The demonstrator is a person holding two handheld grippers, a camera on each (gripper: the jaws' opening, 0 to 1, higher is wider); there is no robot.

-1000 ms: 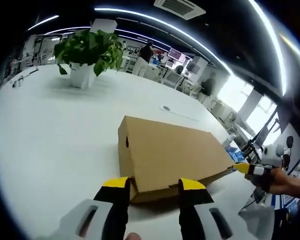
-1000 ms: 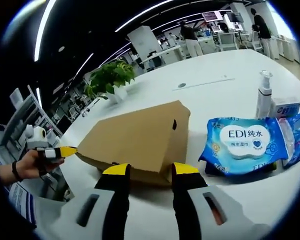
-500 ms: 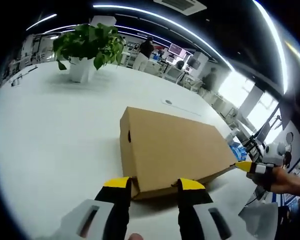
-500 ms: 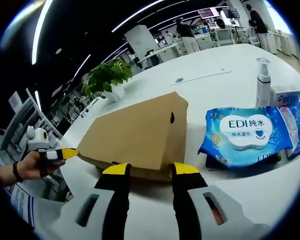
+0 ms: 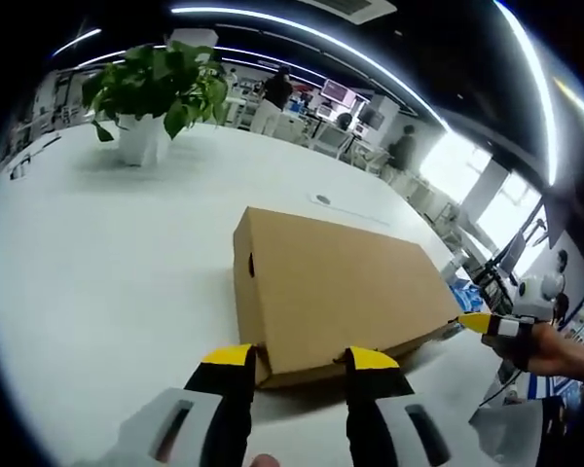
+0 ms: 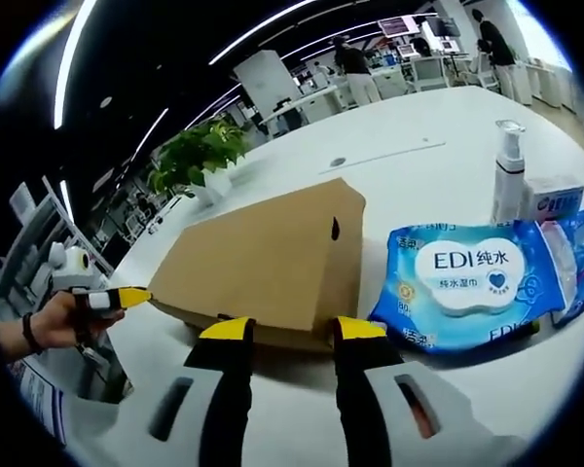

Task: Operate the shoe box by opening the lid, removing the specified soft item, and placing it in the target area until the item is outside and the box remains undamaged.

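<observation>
A closed brown cardboard shoe box (image 5: pixel 336 292) (image 6: pixel 263 263) lies on the white table (image 5: pixel 97 263), lid down. My left gripper (image 5: pixel 300 362) stands open at one short end, its yellow tips at the lid's lower edge. My right gripper (image 6: pixel 292 333) stands open at the opposite end, tips at the lid's edge there. Each gripper's yellow tip appears in the other's view, the right one (image 5: pixel 479 323) and the left one (image 6: pixel 127 296), each held by a hand. Nothing is between either gripper's fingers.
A blue pack of wet wipes (image 6: pixel 472 277) lies right of the box, with a pump bottle (image 6: pixel 507 185) and a small box (image 6: pixel 553 197) behind it. A potted green plant (image 5: pixel 141 92) (image 6: pixel 202 161) stands far back. People and desks fill the background.
Both views have shifted slightly; the plant and wipes sit a little differently in frame. The box and both grippers keep the same places against it.
</observation>
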